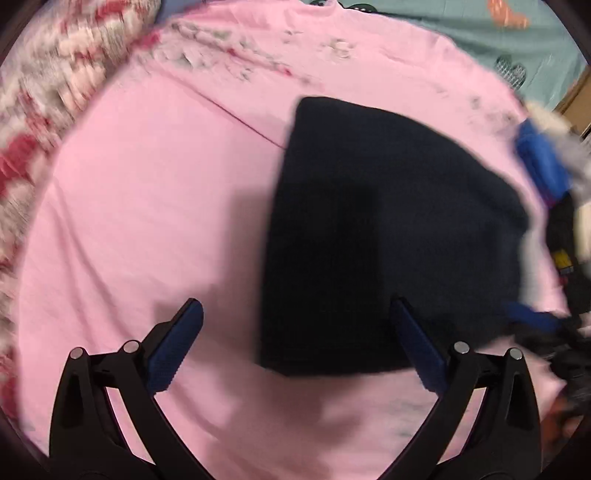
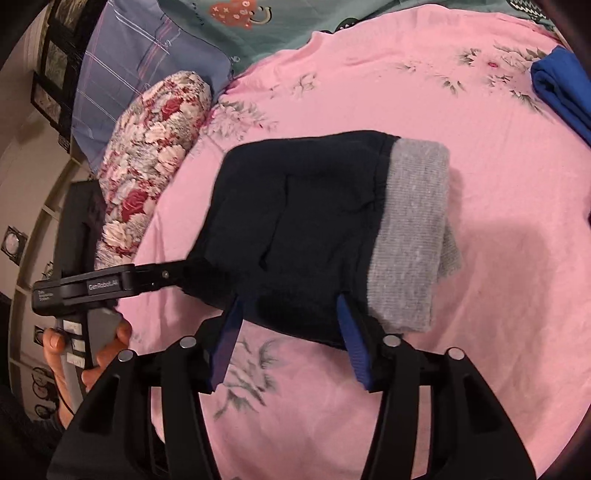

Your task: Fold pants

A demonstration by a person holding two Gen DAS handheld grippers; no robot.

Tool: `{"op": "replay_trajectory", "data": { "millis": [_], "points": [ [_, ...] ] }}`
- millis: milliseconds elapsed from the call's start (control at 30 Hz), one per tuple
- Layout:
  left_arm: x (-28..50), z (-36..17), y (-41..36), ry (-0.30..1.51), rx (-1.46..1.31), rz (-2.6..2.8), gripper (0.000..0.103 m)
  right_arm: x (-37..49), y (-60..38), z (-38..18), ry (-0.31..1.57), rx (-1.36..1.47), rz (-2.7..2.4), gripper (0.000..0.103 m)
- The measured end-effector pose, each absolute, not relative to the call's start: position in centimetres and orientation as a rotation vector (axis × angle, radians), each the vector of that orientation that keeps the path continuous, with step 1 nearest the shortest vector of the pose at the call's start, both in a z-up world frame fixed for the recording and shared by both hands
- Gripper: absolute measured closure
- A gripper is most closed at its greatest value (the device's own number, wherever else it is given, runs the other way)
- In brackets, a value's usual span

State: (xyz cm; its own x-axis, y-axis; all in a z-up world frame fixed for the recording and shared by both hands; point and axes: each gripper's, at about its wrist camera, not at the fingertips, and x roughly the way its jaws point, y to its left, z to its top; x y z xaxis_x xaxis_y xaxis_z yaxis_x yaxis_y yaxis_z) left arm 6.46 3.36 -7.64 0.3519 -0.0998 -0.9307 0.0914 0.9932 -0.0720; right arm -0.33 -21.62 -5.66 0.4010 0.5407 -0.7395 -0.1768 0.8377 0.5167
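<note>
Dark navy pants [image 2: 295, 221] with a grey waistband [image 2: 406, 236] lie folded into a compact bundle on the pink floral sheet [image 2: 480, 295]. My right gripper [image 2: 290, 314] straddles the bundle's near edge. Its blue pads stand apart with dark fabric between them and do not press on it. In the left wrist view the pants [image 1: 388, 229] are a dark blurred block. My left gripper [image 1: 295, 310] is open wide above the sheet, its right finger over the pants' near left corner. From the right wrist view the left gripper [image 2: 177, 273] shows side-on at the bundle's left edge.
A floral bolster pillow [image 2: 147, 177] and a striped pillow [image 2: 140, 62] lie at the left. A folded blue garment [image 2: 565, 92] sits at the far right. A teal blanket [image 2: 295, 29] lies beyond the sheet. A person's hand [image 2: 107, 350] holds the left gripper's handle.
</note>
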Motion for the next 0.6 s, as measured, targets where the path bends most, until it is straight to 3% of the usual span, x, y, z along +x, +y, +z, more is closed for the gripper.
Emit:
{"op": "replay_trajectory", "data": {
  "millis": [33,67,300,467,500,533,600],
  "points": [
    [6.6,-7.9,4.2,1.247,-0.086,-0.138,0.002,-0.3,-22.0,-5.6,1.081,0.391,0.46,0.065],
    [6.7,-8.1,5.2,1.291,-0.176,-0.138,0.002,-0.4,-22.6,-5.5,1.097,0.41,0.446,0.066],
    [9.4,-4.3,2.7,1.183,-0.242,-0.218,0.002,0.5,-23.1,-1.0,0.948,0.418,0.444,0.063],
    [14.4,-7.7,-0.9,1.249,-0.074,-0.149,0.002,6.6,-22.8,-2.9,0.97,0.427,0.362,0.064],
    [14.7,-8.3,-0.2,1.276,-0.118,-0.172,0.002,7.6,-23.4,-3.9,0.992,0.44,0.334,0.067],
    [14.6,-8.8,0.9,1.305,-0.219,-0.196,0.002,8.0,-24.5,-4.7,1.0,0.47,0.308,0.078],
    [13.5,-8.2,2.2,1.312,-0.276,-0.212,0.002,7.2,-26.2,-4.8,0.983,0.52,0.296,0.083]
  ]
}}
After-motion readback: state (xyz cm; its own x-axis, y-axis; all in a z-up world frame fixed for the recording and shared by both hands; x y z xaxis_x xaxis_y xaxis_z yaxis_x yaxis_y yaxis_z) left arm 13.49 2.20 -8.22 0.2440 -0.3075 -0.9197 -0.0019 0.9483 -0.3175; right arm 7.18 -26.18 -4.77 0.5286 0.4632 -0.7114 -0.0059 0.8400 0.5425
